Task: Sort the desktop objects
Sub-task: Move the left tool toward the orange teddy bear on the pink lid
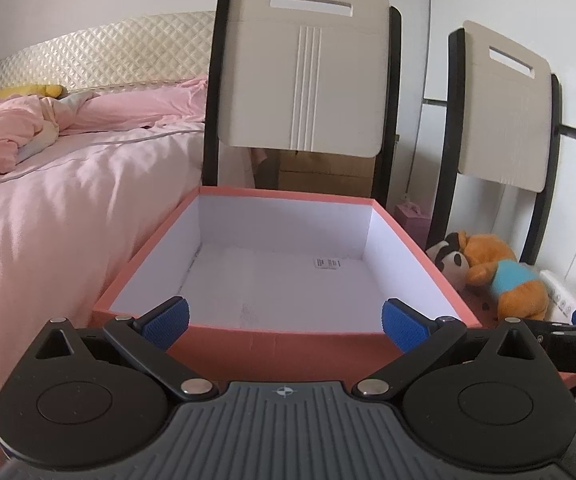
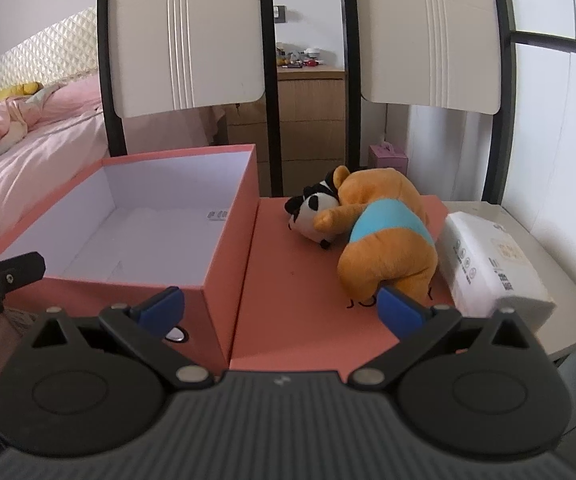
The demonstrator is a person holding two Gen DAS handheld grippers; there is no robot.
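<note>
A: Where are the tools?
B: Left gripper (image 1: 285,322) spread wide, empty, just before the box (image 1: 288,340); right gripper (image 2: 281,308) likewise spread over the lid (image 2: 288,280).
A: Beyond them?
B: Plush bear (image 2: 384,236), soft orange, and small panda (image 2: 314,210) on the flat lid; glossy tissue pack (image 2: 488,264) rightward.

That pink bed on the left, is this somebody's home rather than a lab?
Most likely a home bedroom. A bed with rumpled pink bedding and a quilted headboard stands beside the work spot, and a wooden dresser with small clutter on top sits behind the chairs.
</note>
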